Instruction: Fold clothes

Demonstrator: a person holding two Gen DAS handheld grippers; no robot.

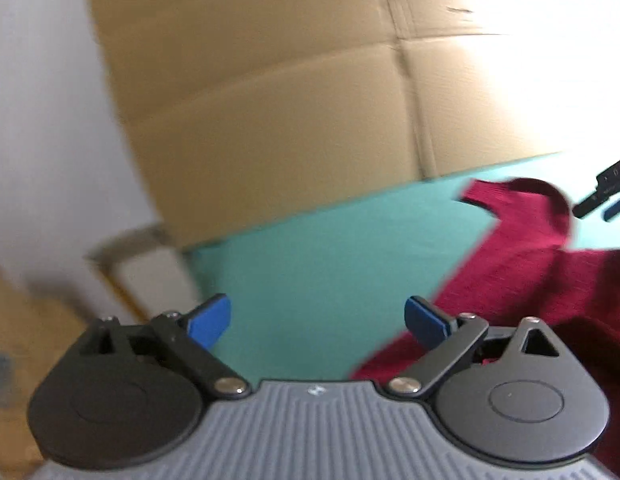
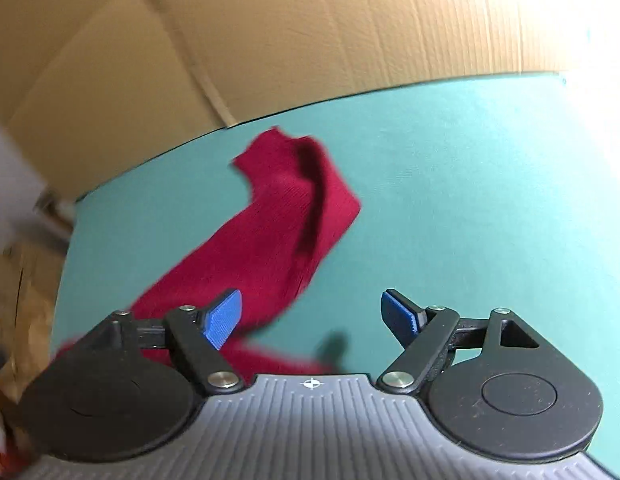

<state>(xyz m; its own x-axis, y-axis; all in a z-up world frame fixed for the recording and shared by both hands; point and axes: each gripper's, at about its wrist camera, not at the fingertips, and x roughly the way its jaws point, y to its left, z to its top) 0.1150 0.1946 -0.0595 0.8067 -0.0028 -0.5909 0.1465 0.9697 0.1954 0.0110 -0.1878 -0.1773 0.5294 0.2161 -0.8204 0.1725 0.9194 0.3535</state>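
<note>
A dark red knit garment (image 1: 521, 276) lies rumpled on the teal table cover (image 1: 329, 264), filling the right side of the left wrist view. My left gripper (image 1: 317, 320) hovers open above the cover, its right blue pad at the garment's edge, nothing held. In the right wrist view the same red garment (image 2: 270, 232) stretches from centre toward the lower left, one end bunched up. My right gripper (image 2: 311, 318) is open and empty above it, its left pad over the cloth. The right gripper's black and blue tip (image 1: 605, 196) shows at the left wrist view's right edge.
A tall cardboard sheet (image 1: 270, 80) stands along the far edge of the table. Left of the table are a white wall (image 1: 42, 120), a small box (image 1: 150, 276) and brown cardboard (image 2: 18, 304). Bare teal cover (image 2: 489, 200) spreads right of the garment.
</note>
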